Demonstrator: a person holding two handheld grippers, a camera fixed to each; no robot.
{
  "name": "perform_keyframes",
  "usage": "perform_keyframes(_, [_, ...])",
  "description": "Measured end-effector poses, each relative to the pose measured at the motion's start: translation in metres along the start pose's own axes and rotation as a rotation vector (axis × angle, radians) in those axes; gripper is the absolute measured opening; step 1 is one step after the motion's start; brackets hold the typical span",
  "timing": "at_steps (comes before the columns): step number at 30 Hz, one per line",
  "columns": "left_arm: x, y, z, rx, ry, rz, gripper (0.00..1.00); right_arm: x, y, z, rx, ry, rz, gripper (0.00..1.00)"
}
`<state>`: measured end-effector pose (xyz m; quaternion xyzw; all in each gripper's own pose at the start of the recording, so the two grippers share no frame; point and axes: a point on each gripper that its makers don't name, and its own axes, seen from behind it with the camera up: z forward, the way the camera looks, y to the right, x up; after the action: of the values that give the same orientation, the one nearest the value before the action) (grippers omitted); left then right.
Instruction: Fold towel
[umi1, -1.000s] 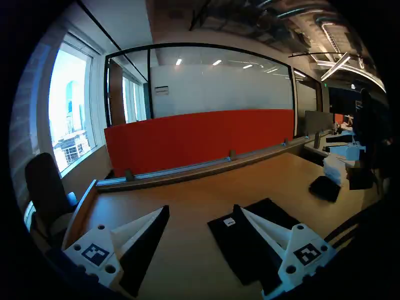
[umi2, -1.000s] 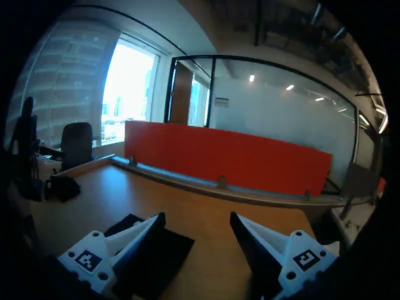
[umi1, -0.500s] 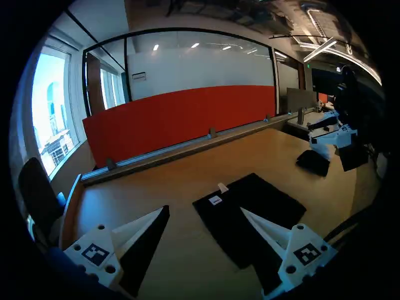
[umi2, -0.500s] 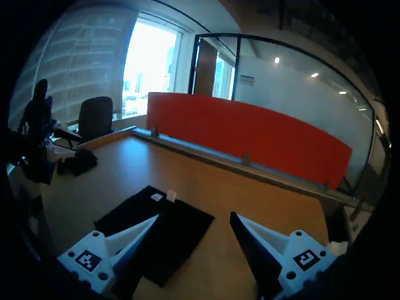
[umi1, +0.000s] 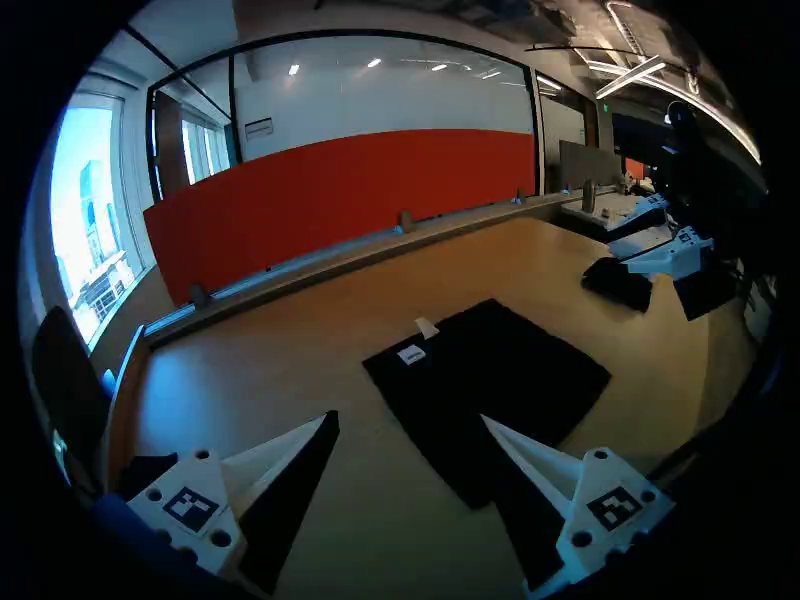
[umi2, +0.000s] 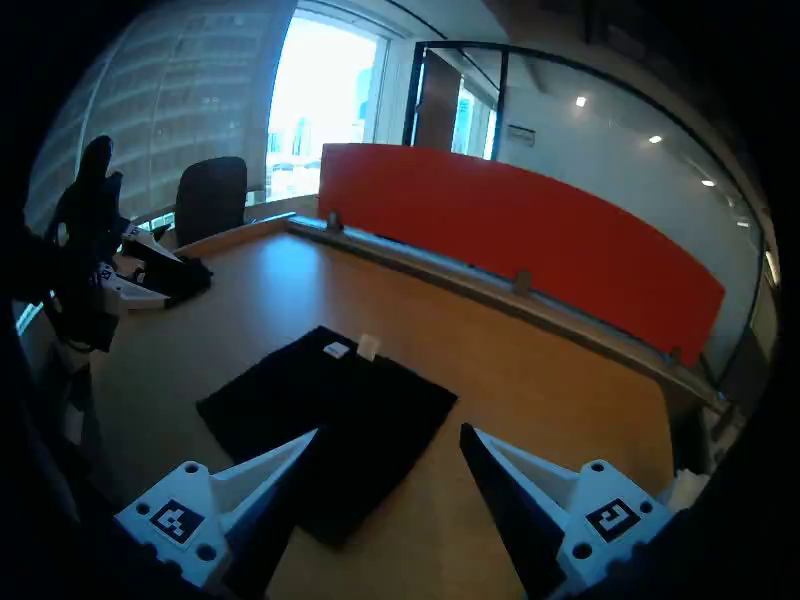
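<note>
While both claws hang above the wooden desk (umi1: 290, 340), neither grips anything. Status: left gripper (umi1: 407, 425) has its jaws wide, with bare desk visible in the gap. The right gripper (umi2: 388, 432) is spread just as wide, with wood and a towel corner in the gap.

Task item: the black towel (umi1: 490, 380) lies flat on the desk, spread out, roughly rectangular, skewed to the desk edge.
- Left gripper view: the towel runs from centre toward 4 o'clock. The right finger's tip overlaps its near edge in the picture. Cannot tell if they touch.
- Right gripper view: the towel runs from centre toward 8 o'clock. The left finger's tip overlaps its near edge. Contact is unclear here too.

2 small white tags (umi1: 411, 354) sit at the towel's far edge, its 12 o'clock side, just beside each other. 1 lies on the cloth, and 1 sticks out past the edge over the wood.

Surroundings: an orange partition (umi1: 340, 195) with a grey rail (umi1: 330, 262) at its foot runs along the desk's far edge, from 10 to 2 o'clock in the left gripper view. A glass wall (umi1: 400, 100) stands behind it. In the right gripper view a bright window (umi2: 320, 90) is at 11 o'clock, with a dark office chair (umi2: 210, 205) at 10 o'clock beyond the desk corner.
</note>
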<state>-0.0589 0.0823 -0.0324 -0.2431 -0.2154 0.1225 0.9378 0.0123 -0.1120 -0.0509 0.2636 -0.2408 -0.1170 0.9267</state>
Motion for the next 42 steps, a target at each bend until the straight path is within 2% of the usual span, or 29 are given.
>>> perform_keyframes(9, [-0.030,0.020,0.016,-0.046,-0.062,-0.006,0.94,-0.030,-0.016,0.015,0.037,-0.046,-0.011,1.00])
perform_keyframes(18, [-0.059,0.039,0.033,-0.089,-0.127,0.020,0.94,-0.064,-0.027,0.027,0.063,-0.104,-0.017,1.00])
perform_keyframes(42, [-0.123,0.068,0.061,-0.172,-0.273,0.044,0.94,-0.137,-0.049,0.040,0.124,-0.244,-0.030,1.00])
